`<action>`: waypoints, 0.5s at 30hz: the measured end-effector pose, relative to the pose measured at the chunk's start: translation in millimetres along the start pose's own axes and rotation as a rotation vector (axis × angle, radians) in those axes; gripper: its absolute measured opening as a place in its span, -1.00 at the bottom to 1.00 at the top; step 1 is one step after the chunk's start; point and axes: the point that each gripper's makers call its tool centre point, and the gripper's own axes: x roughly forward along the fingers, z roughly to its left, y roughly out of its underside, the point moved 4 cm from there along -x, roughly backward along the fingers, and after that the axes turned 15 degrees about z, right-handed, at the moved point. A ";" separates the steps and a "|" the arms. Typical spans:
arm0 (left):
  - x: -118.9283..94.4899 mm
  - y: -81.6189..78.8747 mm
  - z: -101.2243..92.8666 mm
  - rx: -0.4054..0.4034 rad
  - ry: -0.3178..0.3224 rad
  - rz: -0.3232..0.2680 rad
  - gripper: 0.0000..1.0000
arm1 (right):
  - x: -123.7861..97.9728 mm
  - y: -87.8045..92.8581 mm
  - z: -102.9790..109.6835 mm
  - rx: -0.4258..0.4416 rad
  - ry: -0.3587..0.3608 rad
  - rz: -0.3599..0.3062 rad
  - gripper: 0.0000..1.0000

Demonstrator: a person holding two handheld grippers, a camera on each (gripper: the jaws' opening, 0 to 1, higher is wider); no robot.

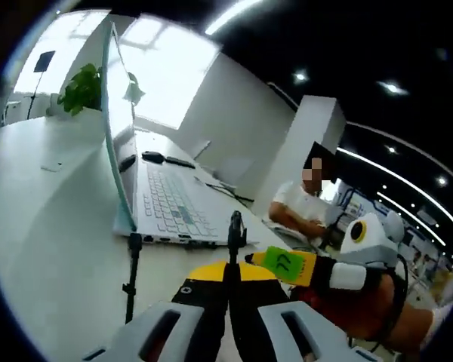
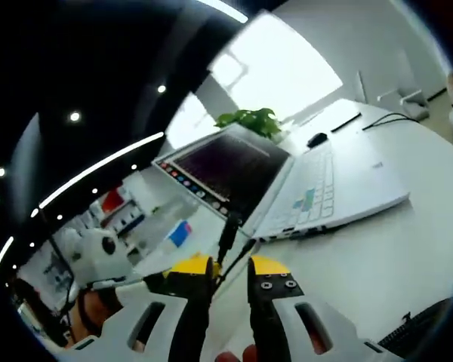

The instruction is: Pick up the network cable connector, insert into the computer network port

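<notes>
Pinching the cable connector (image 1: 235,225) shut, the left gripper (image 1: 229,302) nears the laptop (image 1: 174,204) edge; right gripper (image 2: 230,290) slightly open, empty. Misalignment risks jamming.

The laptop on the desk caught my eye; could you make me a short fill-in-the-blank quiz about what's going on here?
1. The laptop stands with its lid ____.
2. Behind the laptop grows a green ____.
3. The left tongs pinch a thin black ____.
4. The table is coloured ____.

Answers: open; plant; cable; white
</notes>
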 end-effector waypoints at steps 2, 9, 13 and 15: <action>-2.5 1.3 1.0 -0.018 0.018 -0.007 -0.91 | 0.6 -1.8 2.7 -0.002 0.002 -0.014 -0.62; -5.7 5.7 3.5 -0.086 0.089 -0.020 -0.91 | 3.4 -5.4 5.6 -0.015 0.018 -0.045 -0.62; -6.0 7.8 0.1 -0.100 0.125 -0.029 -0.91 | 5.7 -5.8 6.6 -0.009 0.017 -0.056 -0.63; -6.6 8.1 -1.8 -0.111 0.142 -0.033 -0.91 | 6.6 -5.8 7.6 -0.004 0.011 -0.061 -0.64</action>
